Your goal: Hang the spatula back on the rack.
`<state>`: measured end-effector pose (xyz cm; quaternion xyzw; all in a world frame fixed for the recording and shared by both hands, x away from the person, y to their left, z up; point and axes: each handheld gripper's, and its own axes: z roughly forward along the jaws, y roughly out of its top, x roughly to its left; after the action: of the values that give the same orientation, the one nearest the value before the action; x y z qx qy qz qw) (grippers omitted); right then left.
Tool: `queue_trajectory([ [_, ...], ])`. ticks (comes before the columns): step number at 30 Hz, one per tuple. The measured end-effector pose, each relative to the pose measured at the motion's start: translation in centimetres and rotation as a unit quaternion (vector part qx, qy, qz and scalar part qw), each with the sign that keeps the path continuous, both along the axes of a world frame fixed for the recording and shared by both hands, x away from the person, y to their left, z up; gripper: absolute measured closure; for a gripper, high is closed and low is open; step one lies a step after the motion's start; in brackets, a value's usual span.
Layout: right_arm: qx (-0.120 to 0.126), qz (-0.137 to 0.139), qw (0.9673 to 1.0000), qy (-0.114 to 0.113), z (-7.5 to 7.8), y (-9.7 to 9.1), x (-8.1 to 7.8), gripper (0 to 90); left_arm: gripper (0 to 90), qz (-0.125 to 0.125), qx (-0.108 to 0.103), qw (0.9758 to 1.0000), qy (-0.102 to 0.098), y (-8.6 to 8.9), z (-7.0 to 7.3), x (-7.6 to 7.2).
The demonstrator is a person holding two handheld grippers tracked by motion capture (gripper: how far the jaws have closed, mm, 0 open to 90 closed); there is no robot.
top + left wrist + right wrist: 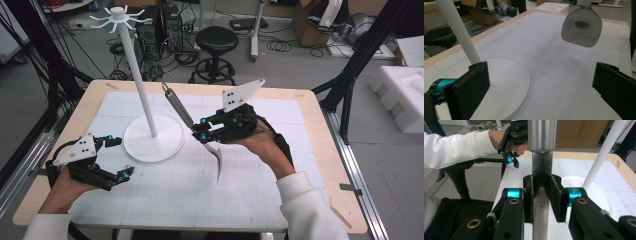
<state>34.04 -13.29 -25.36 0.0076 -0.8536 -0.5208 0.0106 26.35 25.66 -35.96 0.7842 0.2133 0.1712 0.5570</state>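
Now our right gripper (202,131) clamps the metal spatula (178,106), handle angled up toward the white hook stand (140,90); left gripper (119,157) gapes empty.

High overhead view, two close jaw-level views, all sharing the white stand (150,125).

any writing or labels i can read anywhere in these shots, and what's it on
No text reads clearly in any view.
Stamped lettering on the flat metal shank of the spatula, between the jaws of the right gripper: too blurred to read.
Small print on that gripper's blue collar: too small to read.
The white stand and the gridded mat carry no words or numbers that can be seen.
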Motion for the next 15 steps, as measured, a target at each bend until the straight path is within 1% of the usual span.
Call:
queue_trajectory([
  [2,0.002,0.000,1.0000,0.002,0.0,0.0,0.0,75.0,1.8,-0.003,0.000,1.0000,-0.002,-0.1,0.2,-0.1],
  [3,0.004,0.005,1.0000,-0.004,-0.1,0.1,0.1,75.0,1.8,-0.008,0.001,0.9999,-0.006,-0.3,0.7,-0.2],
  [4,0.003,0.006,1.0000,0.000,-0.1,0.1,0.0,75.0,1.7,-0.011,0.006,0.9999,-0.009,-0.5,0.9,-0.2],
  [6,0.003,0.007,1.0000,-0.002,-0.1,0.1,0.0,75.0,1.8,-0.013,0.007,0.9998,-0.010,-0.6,1.2,-0.3],
  [8,0.004,0.006,1.0000,-0.001,-0.1,0.1,0.0,74.9,1.7,-0.021,0.005,0.9997,-0.010,-0.9,1.5,-0.3],
  [9,0.003,0.008,1.0000,0.001,0.0,-0.1,0.0,75.0,1.7,-0.030,0.008,0.9995,-0.006,-1.1,1.8,-0.1],
  [10,0.003,0.008,1.0000,0.001,0.0,-0.1,0.0,75.0,1.7,-0.030,0.008,0.9995,-0.006,-1.1,1.8,-0.1],
  [11,0.004,0.006,1.0000,0.003,0.0,-0.2,0.0,75.0,1.7,-0.036,0.009,0.9993,-0.005,-1.3,2.1,0.0],
  [13,0.004,0.005,1.0000,0.003,0.1,-0.4,0.0,74.9,1.8,-0.047,0.010,0.9988,-0.005,-1.5,2.7,0.2],
  [15,0.008,0.007,0.9999,-0.001,0.1,-0.4,0.1,74.9,1.8,-0.055,0.004,0.9984,-0.006,-1.6,3.5,0.5],
])
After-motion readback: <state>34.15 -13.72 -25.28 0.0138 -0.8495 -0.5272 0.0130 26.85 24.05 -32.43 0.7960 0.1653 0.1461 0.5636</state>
